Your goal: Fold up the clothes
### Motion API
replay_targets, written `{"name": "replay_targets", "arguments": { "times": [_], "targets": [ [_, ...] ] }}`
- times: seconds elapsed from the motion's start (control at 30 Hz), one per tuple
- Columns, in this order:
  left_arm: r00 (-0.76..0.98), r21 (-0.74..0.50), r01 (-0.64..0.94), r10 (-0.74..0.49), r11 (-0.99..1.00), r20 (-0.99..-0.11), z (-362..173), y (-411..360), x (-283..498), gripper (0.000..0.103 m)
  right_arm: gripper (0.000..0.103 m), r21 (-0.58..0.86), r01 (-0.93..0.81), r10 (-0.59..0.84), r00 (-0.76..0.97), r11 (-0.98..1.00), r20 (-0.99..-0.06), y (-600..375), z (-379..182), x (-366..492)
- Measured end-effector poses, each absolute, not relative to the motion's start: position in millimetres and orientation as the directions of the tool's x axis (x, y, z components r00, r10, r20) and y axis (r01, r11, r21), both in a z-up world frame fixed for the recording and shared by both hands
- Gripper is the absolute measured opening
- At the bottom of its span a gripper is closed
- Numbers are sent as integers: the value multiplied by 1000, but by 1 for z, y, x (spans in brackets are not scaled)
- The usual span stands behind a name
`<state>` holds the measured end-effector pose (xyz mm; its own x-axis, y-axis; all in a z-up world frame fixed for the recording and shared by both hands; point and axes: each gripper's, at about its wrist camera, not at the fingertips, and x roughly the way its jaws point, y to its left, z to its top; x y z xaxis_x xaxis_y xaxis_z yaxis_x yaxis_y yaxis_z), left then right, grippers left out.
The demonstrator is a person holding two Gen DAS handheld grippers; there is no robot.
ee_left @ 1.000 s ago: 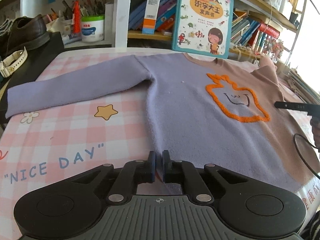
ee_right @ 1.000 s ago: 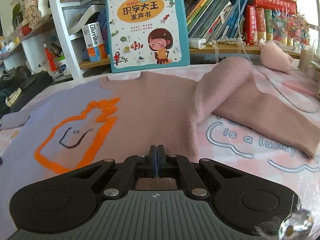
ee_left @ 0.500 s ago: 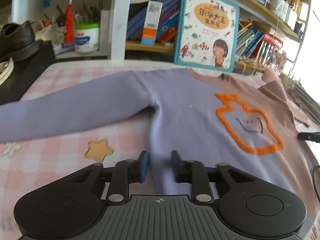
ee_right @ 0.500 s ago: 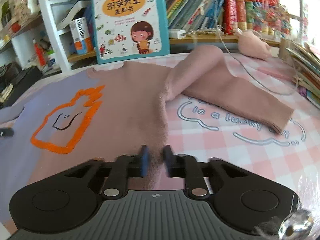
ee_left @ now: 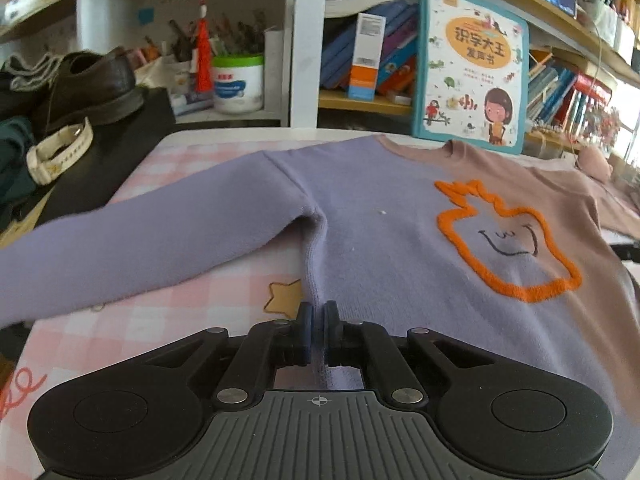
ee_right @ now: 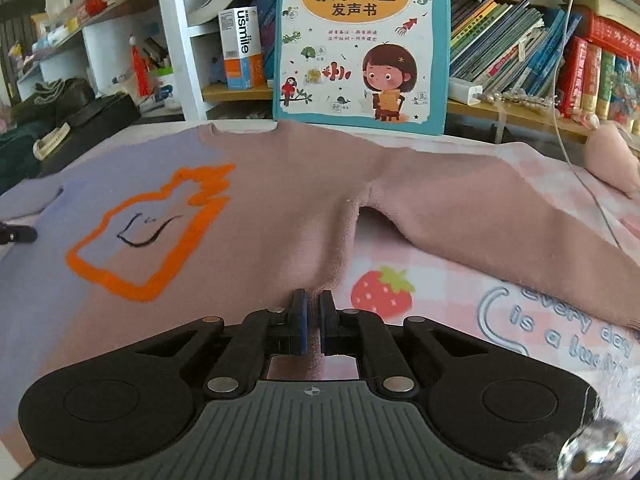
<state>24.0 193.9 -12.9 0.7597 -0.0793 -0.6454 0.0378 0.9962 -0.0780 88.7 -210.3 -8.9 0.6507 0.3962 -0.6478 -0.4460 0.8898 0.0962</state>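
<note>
Tabletop [ee_left: 140, 320] covered by pink checked cloth printed with star, strawberry, lettering. Bookshelf [ee_right: 520, 108] seen behind sweater, children's book [ee_right: 360, 40] propped against it just beyond collar. Black shoe [ee_left: 92, 84] on dark box beyond purple sleeve.

Sweater [ee_left: 380, 240] spread flat on tabletop, front up: half purple, half dusty pink, orange outline figure with small face on chest. Both sleeves stretched outward.

Left gripper [ee_left: 319, 334] pinched closed on purple side seam. Right gripper [ee_right: 311, 326] nearly closed on pink side edge, cloth seen between pads.
</note>
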Motion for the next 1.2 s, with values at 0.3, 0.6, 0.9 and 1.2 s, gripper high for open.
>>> {"name": "replay_targets", "arguments": {
  "times": [0.3, 0.6, 0.9, 1.2],
  "targets": [
    [755, -75, 184, -190, 980, -628, -14, 149, 19, 4, 0, 46, -126, 125, 746, 991, -654, -300, -10, 42],
    [751, -67, 146, -155, 987, -642, -13, 164, 11, 5, 34, 262, -157, 294, 709, 952, -642, -311, -5, 19],
    [746, -169, 162, -233, 972, -624, -18, 165, -18, 28, 25, 213, -263, 337, 679, 941, -652, -273, -6, -5],
    [792, -262, 89, -228, 961, -566, -25, 167, -50, 28, 24, 242, -245, 344, 713, 939, -611, -277, -12, -31]
  ]
}}
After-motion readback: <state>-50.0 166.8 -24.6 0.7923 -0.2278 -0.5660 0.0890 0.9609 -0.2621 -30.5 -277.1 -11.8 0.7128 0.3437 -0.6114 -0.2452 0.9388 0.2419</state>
